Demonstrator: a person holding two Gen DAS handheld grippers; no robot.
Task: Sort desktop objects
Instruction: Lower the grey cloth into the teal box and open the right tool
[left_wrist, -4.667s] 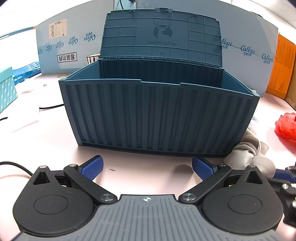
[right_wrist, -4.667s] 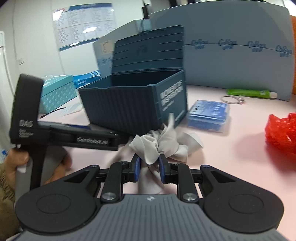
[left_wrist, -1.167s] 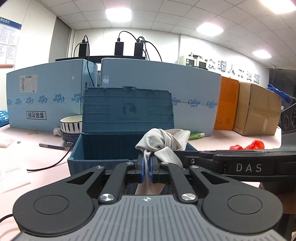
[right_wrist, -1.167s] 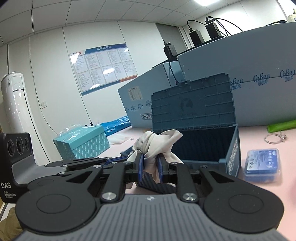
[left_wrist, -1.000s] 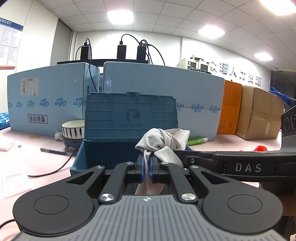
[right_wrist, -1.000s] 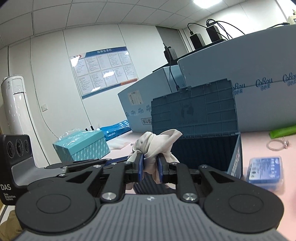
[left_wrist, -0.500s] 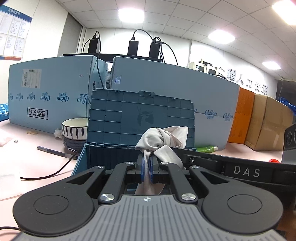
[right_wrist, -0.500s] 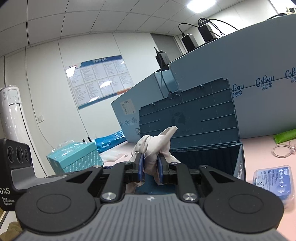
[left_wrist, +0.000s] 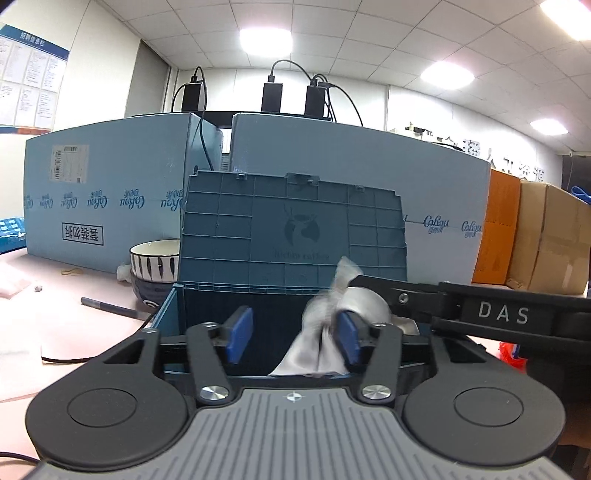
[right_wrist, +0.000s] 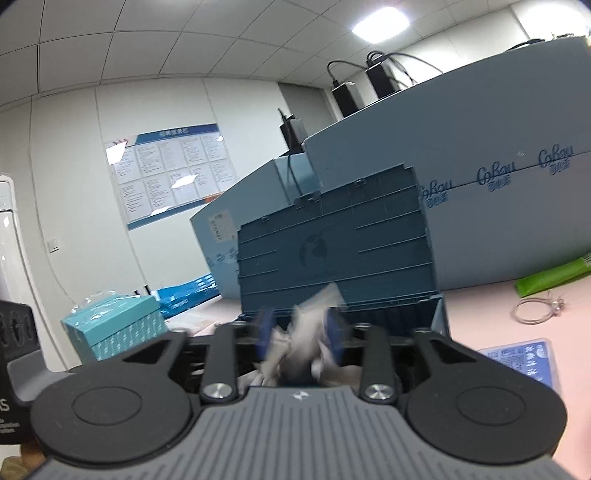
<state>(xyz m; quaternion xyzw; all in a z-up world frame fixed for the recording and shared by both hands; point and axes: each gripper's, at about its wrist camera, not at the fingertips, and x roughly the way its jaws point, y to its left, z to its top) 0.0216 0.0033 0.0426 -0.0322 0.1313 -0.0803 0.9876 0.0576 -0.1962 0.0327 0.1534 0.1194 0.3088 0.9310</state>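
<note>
The bin (left_wrist: 291, 236) is dark teal with a ribbed grid lid, the cloth (left_wrist: 317, 339) in front of it pale grey, and both grippers are black and grey with blue pads (left_wrist: 240, 332). Behind stand light blue cartons (left_wrist: 110, 184) with darker blue lettering, an orange box (left_wrist: 498, 229) and a brown box (left_wrist: 554, 240) to the right. The table (left_wrist: 55, 314) is pink; on it sit a white bowl (left_wrist: 155, 260) with dark blue dashes, a turquoise patterned box (right_wrist: 118, 325) and a green tube (right_wrist: 554, 278).
</note>
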